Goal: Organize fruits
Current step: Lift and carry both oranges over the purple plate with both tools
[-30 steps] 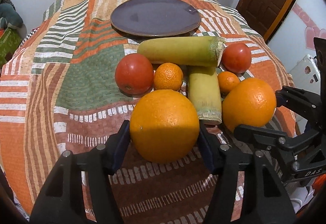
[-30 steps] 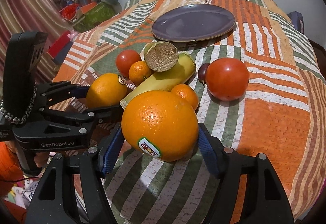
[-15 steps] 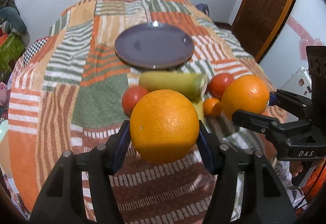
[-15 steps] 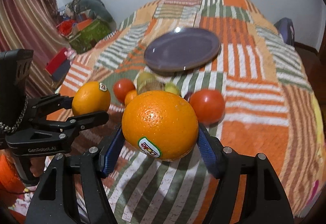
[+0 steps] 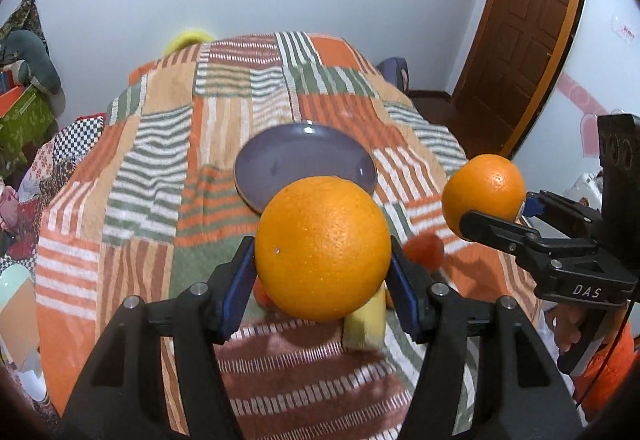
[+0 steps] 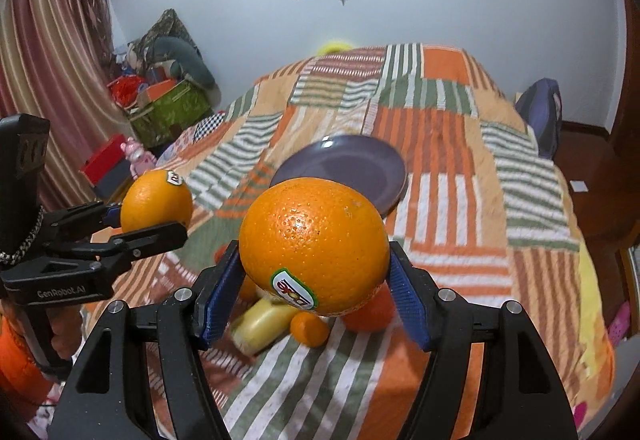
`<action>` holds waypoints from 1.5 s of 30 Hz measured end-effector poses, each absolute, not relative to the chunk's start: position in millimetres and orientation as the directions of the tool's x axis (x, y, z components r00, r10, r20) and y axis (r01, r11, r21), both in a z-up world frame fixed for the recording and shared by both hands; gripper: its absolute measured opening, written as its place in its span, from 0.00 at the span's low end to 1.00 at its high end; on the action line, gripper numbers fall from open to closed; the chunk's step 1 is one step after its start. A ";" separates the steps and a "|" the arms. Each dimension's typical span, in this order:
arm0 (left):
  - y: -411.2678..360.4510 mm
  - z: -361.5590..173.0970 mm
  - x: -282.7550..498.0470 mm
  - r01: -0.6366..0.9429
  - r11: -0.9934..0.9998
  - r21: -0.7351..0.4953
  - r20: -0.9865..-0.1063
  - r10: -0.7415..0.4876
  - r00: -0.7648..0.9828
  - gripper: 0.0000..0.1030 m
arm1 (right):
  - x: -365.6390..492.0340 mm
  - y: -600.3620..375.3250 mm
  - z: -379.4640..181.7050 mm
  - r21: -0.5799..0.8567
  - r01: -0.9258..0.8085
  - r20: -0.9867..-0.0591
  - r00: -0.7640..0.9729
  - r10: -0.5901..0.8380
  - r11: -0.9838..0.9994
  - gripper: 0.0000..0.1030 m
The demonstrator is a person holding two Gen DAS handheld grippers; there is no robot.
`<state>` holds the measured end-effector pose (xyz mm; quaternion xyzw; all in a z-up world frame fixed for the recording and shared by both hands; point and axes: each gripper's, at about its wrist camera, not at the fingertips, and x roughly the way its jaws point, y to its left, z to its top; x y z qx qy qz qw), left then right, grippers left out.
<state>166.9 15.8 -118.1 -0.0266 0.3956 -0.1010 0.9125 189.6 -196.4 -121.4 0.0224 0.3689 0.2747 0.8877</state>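
Left gripper [image 5: 322, 272] clamped on an orange [image 5: 323, 248], right gripper [image 6: 314, 280] on a stickered orange [image 6: 314, 244], both raised above the bed [image 6: 452, 215]. Purple plate [image 5: 298, 163] straight ahead beyond both, about equally near. Legible: "DAS", "GenRobot.AI"; sticker lettering unreadable. Remaining fruit below, blurred.

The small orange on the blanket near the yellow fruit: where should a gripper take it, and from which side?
Grip the small orange across its widest middle, coming from above and the near side; it is round, and the yellow fruit crowds its left.
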 end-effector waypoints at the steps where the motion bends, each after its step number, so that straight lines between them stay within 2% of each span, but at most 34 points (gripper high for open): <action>1: 16.3 -116.2 169.1 0.161 0.979 -0.125 -0.712 -0.202 0.672 0.59 | 194.1 -197.7 -118.3 0.240 -0.468 -0.637 0.585 0.502 0.850 0.64; 15: 24.5 -95.3 218.1 0.139 0.986 -0.096 -0.662 -0.168 0.730 0.59 | 239.4 -198.6 -101.2 0.203 -0.450 -0.590 0.653 0.475 0.870 0.64; 28: 26.0 -110.3 273.1 0.140 0.986 -0.088 -0.677 -0.162 0.718 0.59 | 280.6 -178.0 -109.2 0.196 -0.458 -0.587 0.654 0.478 0.867 0.64; 45: 38.3 -145.0 340.9 0.110 0.988 -0.111 -0.736 -0.156 0.659 0.59 | 335.7 -147.9 -141.3 0.129 -0.487 -0.670 0.599 0.438 0.864 0.64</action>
